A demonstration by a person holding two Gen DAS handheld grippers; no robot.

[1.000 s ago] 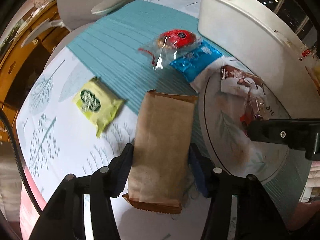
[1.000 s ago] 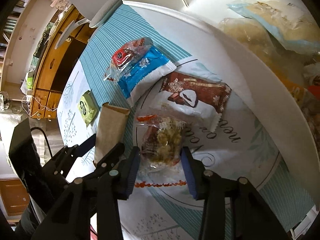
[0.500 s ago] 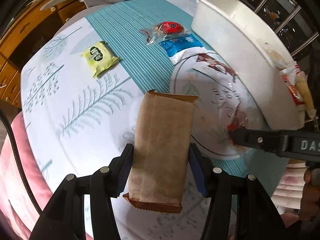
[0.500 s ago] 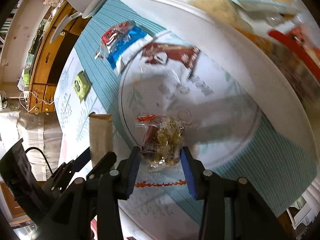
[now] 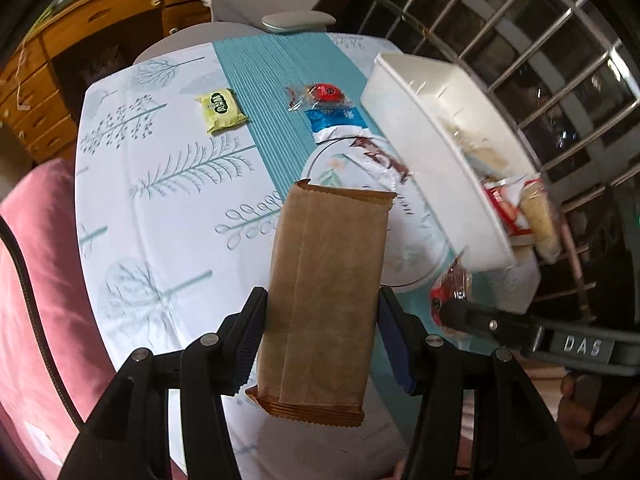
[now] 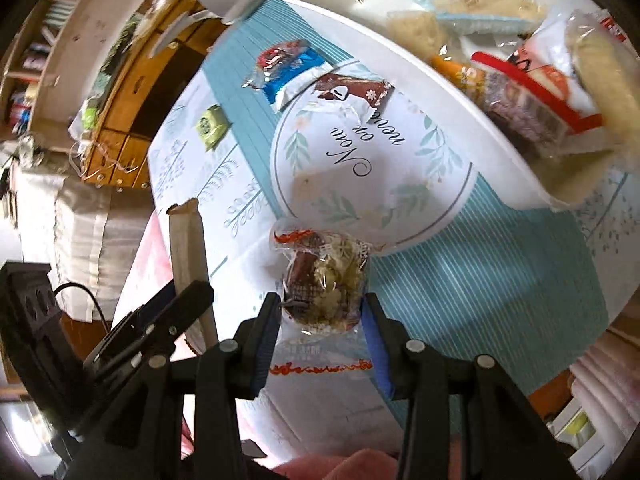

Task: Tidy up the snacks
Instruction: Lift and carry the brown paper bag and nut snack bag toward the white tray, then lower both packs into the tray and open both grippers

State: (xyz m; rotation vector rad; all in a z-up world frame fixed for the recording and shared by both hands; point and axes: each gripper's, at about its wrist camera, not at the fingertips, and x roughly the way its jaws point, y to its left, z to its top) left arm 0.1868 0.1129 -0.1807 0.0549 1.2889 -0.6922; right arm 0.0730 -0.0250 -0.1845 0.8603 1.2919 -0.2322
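Since the white bin (image 5: 436, 152) stands at the table's (image 5: 160, 200) far right, the left hand-held gripper (image 5: 320, 344), clenched on the brown packet (image 5: 324, 292) and raised above the table, should clear the rim before releasing. In the right wrist view, the right hand-held gripper (image 6: 320, 320) grasps a clear snack bag (image 6: 324, 280), hovering level near the bin (image 6: 460, 92).

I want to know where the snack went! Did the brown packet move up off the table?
Yes. The brown packet, clamped in the left gripper, has risen: the table and green packet now look smaller and farther below it.
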